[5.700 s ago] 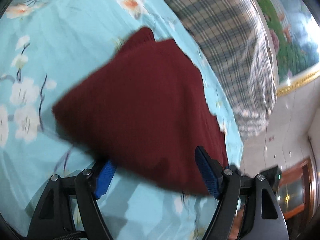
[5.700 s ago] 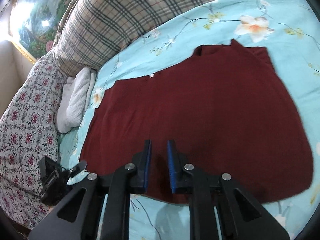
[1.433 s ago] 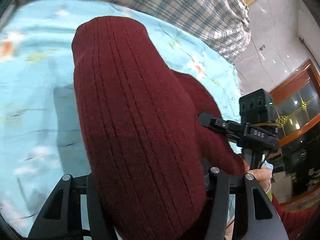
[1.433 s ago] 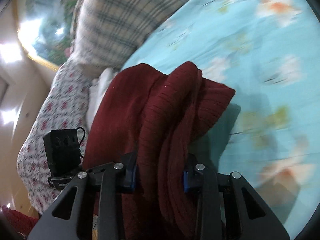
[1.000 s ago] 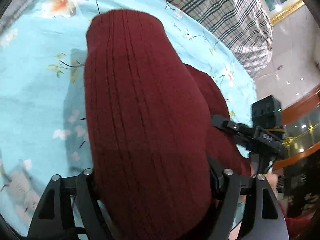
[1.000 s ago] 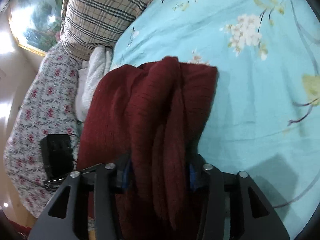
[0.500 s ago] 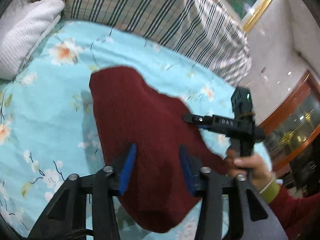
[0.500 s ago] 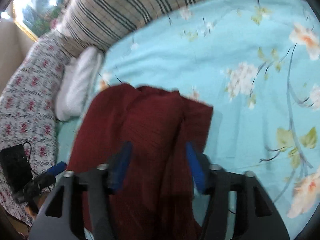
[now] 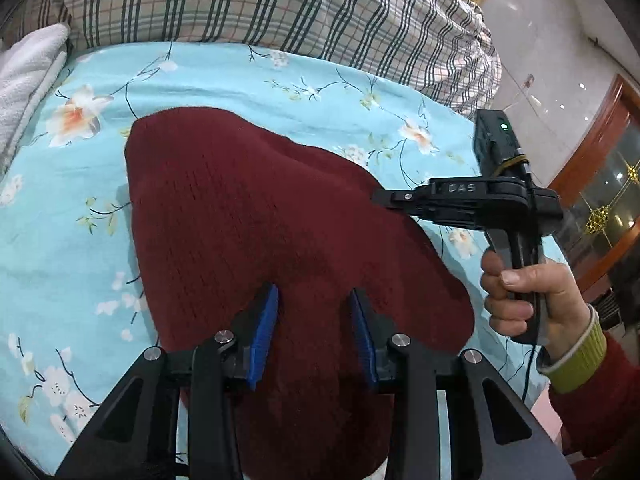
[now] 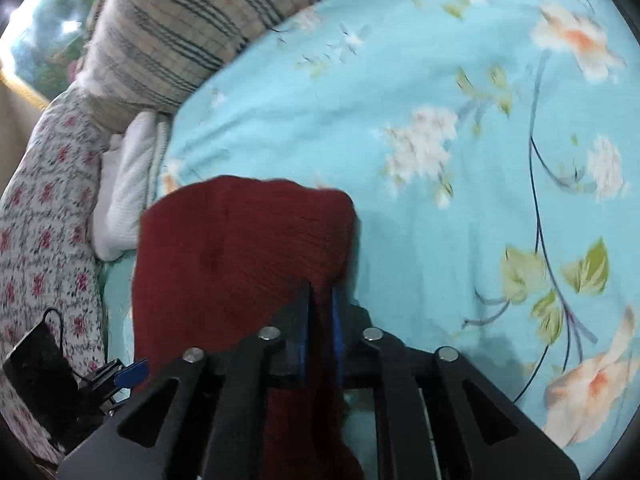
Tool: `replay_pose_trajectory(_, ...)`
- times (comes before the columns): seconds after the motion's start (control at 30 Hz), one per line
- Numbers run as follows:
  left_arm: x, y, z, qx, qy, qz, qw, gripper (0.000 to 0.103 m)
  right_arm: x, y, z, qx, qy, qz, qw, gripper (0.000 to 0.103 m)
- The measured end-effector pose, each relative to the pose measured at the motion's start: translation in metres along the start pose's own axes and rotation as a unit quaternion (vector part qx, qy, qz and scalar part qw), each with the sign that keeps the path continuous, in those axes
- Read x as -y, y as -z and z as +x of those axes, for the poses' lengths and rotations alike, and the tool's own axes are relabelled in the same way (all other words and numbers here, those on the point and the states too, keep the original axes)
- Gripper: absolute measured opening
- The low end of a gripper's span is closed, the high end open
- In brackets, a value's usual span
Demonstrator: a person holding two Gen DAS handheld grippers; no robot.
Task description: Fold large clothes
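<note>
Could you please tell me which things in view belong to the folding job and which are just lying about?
Job: maroon sweater, left gripper, right gripper, floral bedsheet.

Lying about: plaid quilt, white towel, floral pillow.

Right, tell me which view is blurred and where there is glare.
Left wrist view: sharp, the maroon sweater knit readable, glints on the glass cabinet at right. Right wrist view: motion-smeared, the floral sheet and plaid pillow soft, bright glare at top left. Both bend at the fisheye rim.

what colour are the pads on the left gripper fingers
Blue pads on black fingers, clearest in the left wrist view.
</note>
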State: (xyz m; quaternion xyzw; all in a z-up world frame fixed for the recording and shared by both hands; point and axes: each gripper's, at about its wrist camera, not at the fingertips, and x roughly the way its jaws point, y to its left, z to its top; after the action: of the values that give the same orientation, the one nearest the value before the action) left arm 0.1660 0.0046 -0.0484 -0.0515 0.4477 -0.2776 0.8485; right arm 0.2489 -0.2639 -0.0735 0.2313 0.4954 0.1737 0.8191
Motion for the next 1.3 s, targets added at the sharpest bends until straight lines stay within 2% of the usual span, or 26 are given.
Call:
replay_pose_trajectory(0.13,-0.015,0.004,-0.01,0.002,0.022,-0.016,0.9996,0.036,-0.023,0.0,-0.032,0.053,-0.001,-0.018,0.998,0.018)
replay_pose_trajectory(0.2,-0.018,0.002,-0.013,0.004,0.031,-0.022,0.9993,0.036,-0.053,-0.003,-0.04,0.066,-0.036,-0.052,0.996,0.018)
replay_pose_trajectory(0.27,-0.02,0.0,-0.016,0.01,0.035,-0.032,0.9988,0.036,-0.085,-0.006,-0.034,0.047,-0.083,-0.088,0.992,0.018)
replay_pose_trajectory(0.37,-0.016,0.005,-0.028,0.028,0.033,-0.038,0.9983,0.037,-0.125,-0.015,-0.003,-0.006,-0.193,-0.109,0.975,0.018)
replay_pose_trajectory(0.43,-0.015,0.011,-0.039,0.044,0.052,-0.042,0.9968,0.037,-0.142,-0.023,0.025,-0.039,-0.223,-0.123,0.966,0.018)
replay_pose_trajectory(0.5,-0.012,0.02,-0.044,0.052,0.085,-0.045,0.994,0.037,-0.149,-0.033,0.059,-0.076,-0.224,-0.119,0.964,0.018)
replay_pose_trajectory(0.53,-0.01,0.025,-0.04,0.042,0.092,-0.04,0.994,0.036,-0.15,-0.036,0.073,-0.097,-0.229,-0.115,0.962,0.018)
replay_pose_trajectory(0.57,-0.008,0.03,-0.03,0.026,0.08,-0.033,0.9959,0.032,-0.149,-0.04,0.091,-0.114,-0.218,-0.114,0.963,0.018)
replay_pose_trajectory(0.6,-0.007,0.034,-0.021,0.012,0.068,-0.028,0.9972,0.026,-0.143,-0.039,0.099,-0.116,-0.192,-0.116,0.968,0.013)
replay_pose_trajectory(0.63,-0.007,0.04,-0.011,0.003,0.062,-0.026,0.9977,0.02,-0.138,-0.042,0.109,-0.121,-0.166,-0.115,0.972,0.0)
replay_pose_trajectory(0.67,-0.008,0.043,-0.004,-0.001,0.063,-0.028,0.9976,0.013,-0.129,-0.043,0.123,-0.127,-0.146,-0.108,0.975,0.0)
replay_pose_trajectory(0.7,-0.009,0.044,0.002,-0.002,0.061,-0.032,0.9976,0.011,-0.117,-0.045,0.136,-0.13,-0.144,-0.093,0.977,0.0)
replay_pose_trajectory(0.77,-0.01,0.045,0.009,0.002,0.059,-0.036,0.9976,0.006,-0.101,-0.047,0.148,-0.131,-0.177,-0.053,0.974,0.0)
replay_pose_trajectory(0.9,-0.004,0.048,0.014,0.005,0.039,-0.014,0.9991,0.005,-0.105,-0.045,0.145,-0.119,-0.161,-0.078,0.977,0.0)
replay_pose_trajectory(0.97,-0.007,0.045,0.013,0.0,0.038,-0.019,0.9991,0.006,-0.104,-0.046,0.139,-0.116,-0.164,-0.074,0.977,0.0)
replay_pose_trajectory(1.07,-0.011,0.042,-0.005,0.0,0.052,-0.037,0.998,0.007,-0.107,-0.04,0.104,-0.088,-0.165,-0.083,0.979,0.0)
replay_pose_trajectory(1.1,-0.012,0.042,-0.012,0.004,0.056,-0.039,0.9976,0.006,-0.108,-0.039,0.093,-0.079,-0.163,-0.089,0.979,0.003)
replay_pose_trajectory(1.13,-0.015,0.041,-0.024,0.012,0.063,-0.043,0.997,0.008,-0.105,-0.033,0.073,-0.067,-0.157,-0.098,0.98,0.003)
replay_pose_trajectory(1.17,-0.018,0.039,-0.035,0.022,0.067,-0.048,0.9963,0.015,-0.099,-0.024,0.049,-0.051,-0.15,-0.106,0.982,0.004)
replay_pose_trajectory(1.2,-0.02,0.038,-0.044,0.031,0.066,-0.052,0.996,0.02,-0.093,-0.017,0.033,-0.041,-0.145,-0.108,0.983,0.009)
replay_pose_trajectory(1.23,-0.023,0.038,-0.053,0.043,0.061,-0.056,0.9957,0.032,-0.085,-0.01,0.017,-0.029,-0.139,-0.107,0.984,0.029)
replay_pose_trajectory(1.27,-0.027,0.036,-0.065,0.062,0.047,-0.063,0.995,0.041,-0.075,-0.002,0.001,-0.017,-0.13,-0.105,0.986,0.044)
replay_pose_trajectory(1.3,-0.031,0.034,-0.071,0.073,0.039,-0.068,0.9943,0.044,-0.064,0.009,-0.016,0.001,-0.117,-0.102,0.988,0.068)
